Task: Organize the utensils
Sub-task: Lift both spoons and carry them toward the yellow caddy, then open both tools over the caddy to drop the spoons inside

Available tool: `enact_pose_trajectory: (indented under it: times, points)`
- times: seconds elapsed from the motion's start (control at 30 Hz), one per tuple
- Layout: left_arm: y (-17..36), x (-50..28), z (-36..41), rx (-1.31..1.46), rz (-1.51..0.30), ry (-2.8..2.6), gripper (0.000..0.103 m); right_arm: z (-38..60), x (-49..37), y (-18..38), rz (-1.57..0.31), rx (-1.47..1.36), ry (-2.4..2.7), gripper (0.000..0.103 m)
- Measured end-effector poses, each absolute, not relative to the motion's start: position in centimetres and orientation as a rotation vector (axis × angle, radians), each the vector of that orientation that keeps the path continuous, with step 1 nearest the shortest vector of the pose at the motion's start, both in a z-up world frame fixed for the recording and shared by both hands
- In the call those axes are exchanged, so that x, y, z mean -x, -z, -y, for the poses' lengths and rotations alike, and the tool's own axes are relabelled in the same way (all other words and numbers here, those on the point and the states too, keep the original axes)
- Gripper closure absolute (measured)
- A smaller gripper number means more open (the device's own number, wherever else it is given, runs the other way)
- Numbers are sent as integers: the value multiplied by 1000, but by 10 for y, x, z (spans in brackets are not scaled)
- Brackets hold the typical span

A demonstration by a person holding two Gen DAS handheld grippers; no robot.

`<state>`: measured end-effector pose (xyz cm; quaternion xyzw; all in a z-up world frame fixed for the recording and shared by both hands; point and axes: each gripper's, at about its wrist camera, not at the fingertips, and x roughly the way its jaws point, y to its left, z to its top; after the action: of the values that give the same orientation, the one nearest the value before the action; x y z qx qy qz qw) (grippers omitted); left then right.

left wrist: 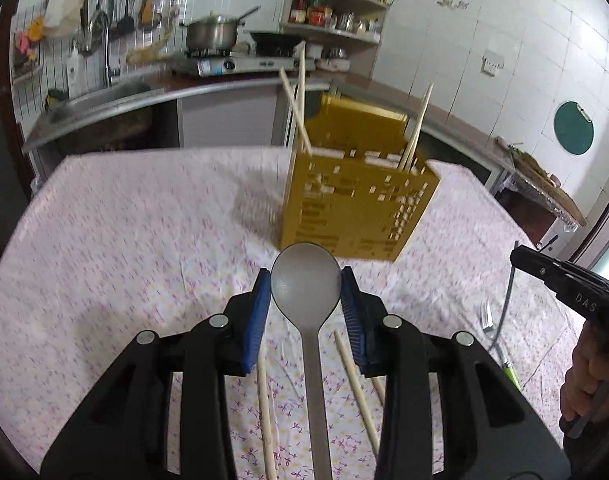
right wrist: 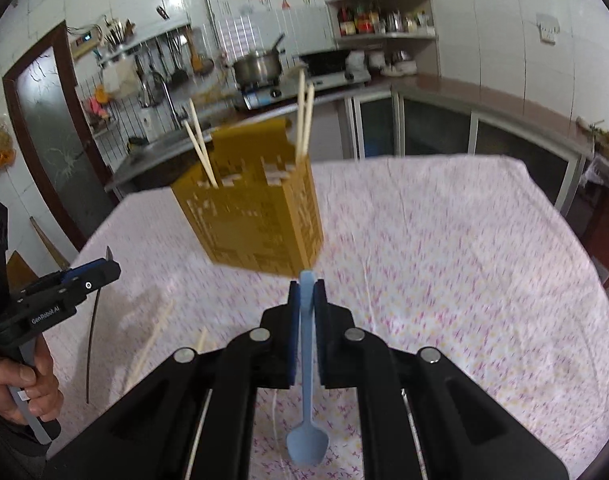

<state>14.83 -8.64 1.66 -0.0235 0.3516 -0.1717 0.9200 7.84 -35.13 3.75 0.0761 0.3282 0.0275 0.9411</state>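
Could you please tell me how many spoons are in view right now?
2: a grey spoon in the left hand-held gripper, a blue spoon in the right hand-held gripper. Others may be hidden.

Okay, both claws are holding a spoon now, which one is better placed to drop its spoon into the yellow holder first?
Probably the left. Its claw grips the grey spoon by the bowl, straight before the yellow utensil holder. The right claw pinches the blue spoon by the handle, with the holder left of its line.
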Motion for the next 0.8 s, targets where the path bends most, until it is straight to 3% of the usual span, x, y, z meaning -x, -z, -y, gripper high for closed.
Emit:
enact_pose_trajectory:
  times: [0.8]
  points:
    - [-126, -170, 102, 11, -492, 333, 69, 327, -87, -154, -426, -63, -79, 96]
